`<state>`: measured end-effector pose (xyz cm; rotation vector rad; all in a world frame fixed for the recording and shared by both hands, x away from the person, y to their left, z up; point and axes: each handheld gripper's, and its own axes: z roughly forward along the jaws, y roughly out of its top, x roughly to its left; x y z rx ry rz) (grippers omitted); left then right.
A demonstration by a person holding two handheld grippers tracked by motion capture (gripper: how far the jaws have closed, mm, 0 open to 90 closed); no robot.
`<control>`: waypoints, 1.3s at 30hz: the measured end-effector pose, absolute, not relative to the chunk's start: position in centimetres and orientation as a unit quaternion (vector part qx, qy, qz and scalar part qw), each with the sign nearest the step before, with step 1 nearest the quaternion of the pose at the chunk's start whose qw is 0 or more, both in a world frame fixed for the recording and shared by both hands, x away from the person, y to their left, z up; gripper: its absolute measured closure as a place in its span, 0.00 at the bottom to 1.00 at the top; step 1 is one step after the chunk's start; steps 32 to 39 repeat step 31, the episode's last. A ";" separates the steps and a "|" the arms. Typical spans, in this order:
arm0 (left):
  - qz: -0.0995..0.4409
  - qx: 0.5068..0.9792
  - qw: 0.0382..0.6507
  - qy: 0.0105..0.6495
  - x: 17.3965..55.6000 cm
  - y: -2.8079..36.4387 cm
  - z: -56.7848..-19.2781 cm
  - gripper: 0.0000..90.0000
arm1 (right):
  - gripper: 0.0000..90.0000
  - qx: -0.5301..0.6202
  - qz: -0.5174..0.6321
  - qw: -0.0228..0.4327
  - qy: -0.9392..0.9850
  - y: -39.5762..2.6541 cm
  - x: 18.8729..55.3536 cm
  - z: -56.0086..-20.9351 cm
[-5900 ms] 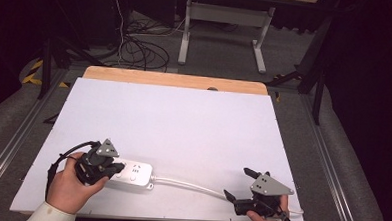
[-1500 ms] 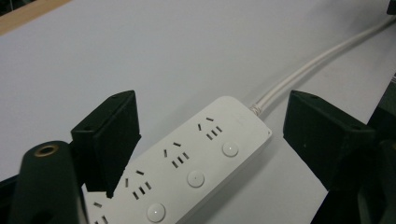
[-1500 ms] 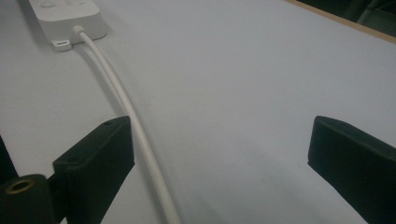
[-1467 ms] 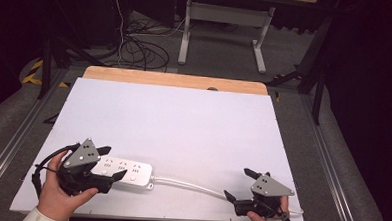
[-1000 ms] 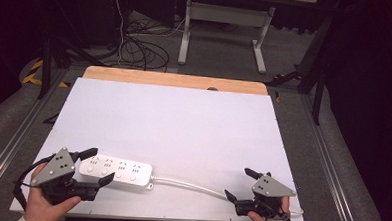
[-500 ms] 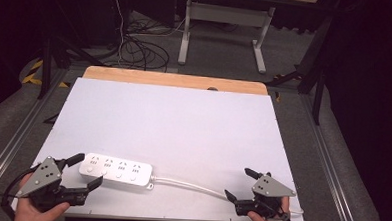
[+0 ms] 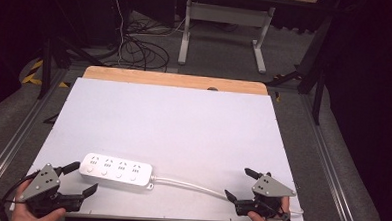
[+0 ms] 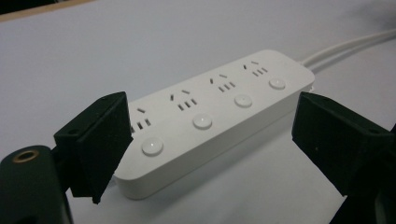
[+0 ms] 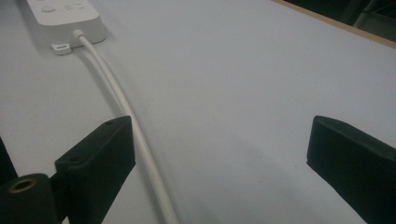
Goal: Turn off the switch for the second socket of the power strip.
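Here my left gripper (image 7: 77, 177) gapes wide just short of the power strip (image 7: 116, 169), which lies flat near the table's (image 7: 183, 120) front-left edge. My right gripper (image 7: 241, 184) gapes too, holding nothing, beside the cord (image 7: 191, 184).

Black cables (image 7: 136, 48) lie on the floor beyond the table (image 7: 184, 115).

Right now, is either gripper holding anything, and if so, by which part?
Nothing is held. The left gripper is open, just short of the power strip; the right gripper is open beside its cable.
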<state>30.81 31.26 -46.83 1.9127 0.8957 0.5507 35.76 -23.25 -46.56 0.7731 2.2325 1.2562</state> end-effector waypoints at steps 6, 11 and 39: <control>0.217 0.790 0.437 0.370 30.7 31.1 -47.8 0.14 | 0.10 0.282 0.458 0.228 0.811 -23.3 35.8 -46.6; 0.229 0.783 0.441 0.375 31.0 31.1 -47.5 0.14 | 0.10 0.284 0.458 0.227 0.811 -23.3 35.8 -46.6; 0.249 0.765 0.460 0.376 30.5 31.5 -46.9 0.11 | 0.10 0.282 0.458 0.229 0.811 -23.3 35.9 -46.6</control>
